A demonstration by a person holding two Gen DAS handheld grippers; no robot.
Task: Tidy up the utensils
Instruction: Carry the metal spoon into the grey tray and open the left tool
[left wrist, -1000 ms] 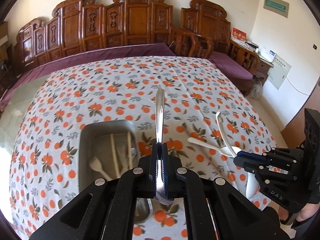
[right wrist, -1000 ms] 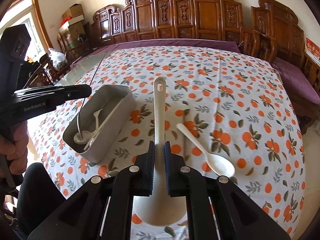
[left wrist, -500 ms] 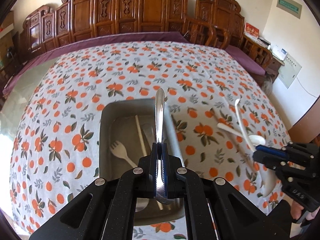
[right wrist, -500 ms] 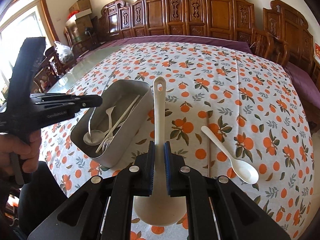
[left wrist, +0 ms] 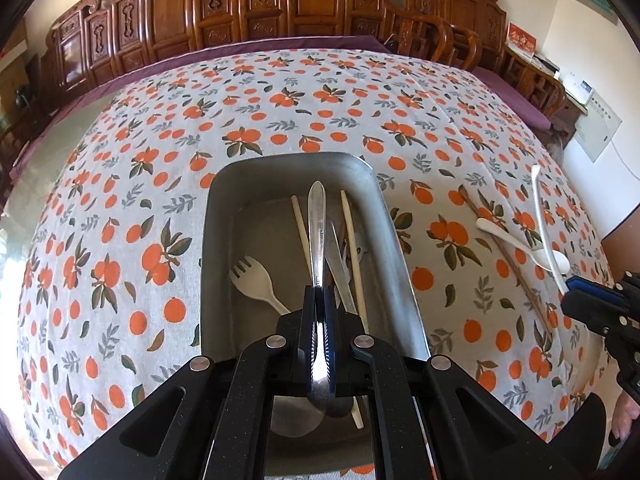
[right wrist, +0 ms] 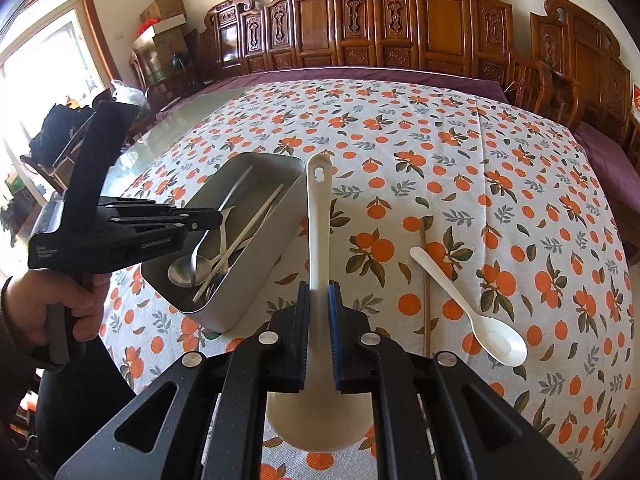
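- Utensils are split between the metal tray [left wrist: 392,236] and the orange-print surface [left wrist: 120,240] right of it.
- Tray: holds a pale fork [left wrist: 252,278], chopsticks [left wrist: 350,236] and a metal spoon bowl; rigid walls, likely steady under dropped pieces.
- White ladle [right wrist: 319,216]: pinched at mid-handle by the right tongs [right wrist: 319,340], held right of the tray; stiff, light plastic, probably bowl-heavy.
- Metal spoon [left wrist: 317,224]: clamped edge-on in the left tongs [left wrist: 319,340], over the tray; smooth steel, likely slippery.
- Small white spoon [right wrist: 472,300] and a thin stick [right wrist: 426,280] lie further right of the tray; best taken at the handle.
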